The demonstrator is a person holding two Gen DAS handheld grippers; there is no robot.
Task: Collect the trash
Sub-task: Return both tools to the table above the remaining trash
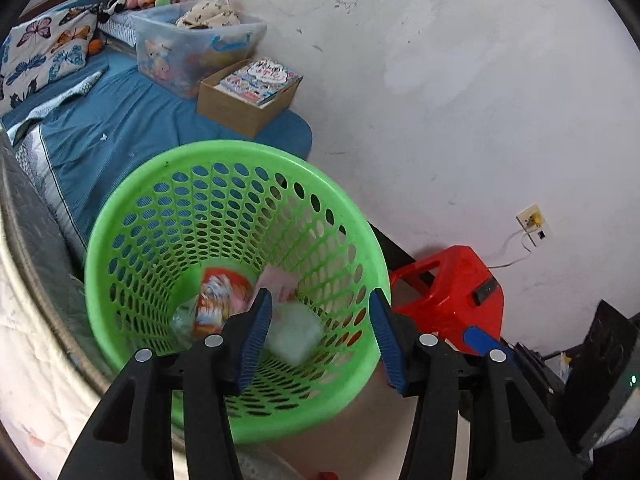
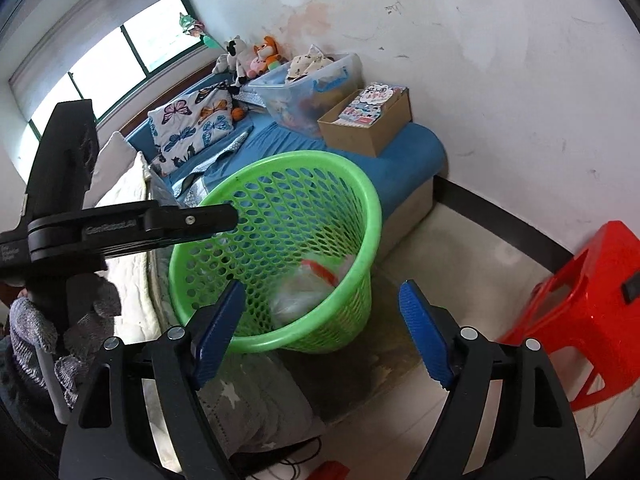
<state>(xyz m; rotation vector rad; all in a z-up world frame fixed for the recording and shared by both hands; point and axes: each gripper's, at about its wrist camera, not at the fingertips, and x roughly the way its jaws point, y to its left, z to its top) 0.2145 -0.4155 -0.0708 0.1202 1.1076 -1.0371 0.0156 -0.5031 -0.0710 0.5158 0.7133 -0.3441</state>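
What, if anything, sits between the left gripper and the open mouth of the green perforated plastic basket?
Nothing visible does. The left gripper hangs over the green perforated plastic basket with open jaws and nothing between them. The mouth is uncovered; only trash lies at the bottom, an orange printed wrapper and a pale crumpled piece.

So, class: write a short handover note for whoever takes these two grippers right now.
Left gripper: open, empty, over the green basket.
Right gripper: open, empty, just outside the basket's near rim.
Basket stands on the floor beside the bed, with the red stool nearby.
Done: wrappers and a white wad lie in the basket.
Left: no loose trash shows in either view; look around for more.
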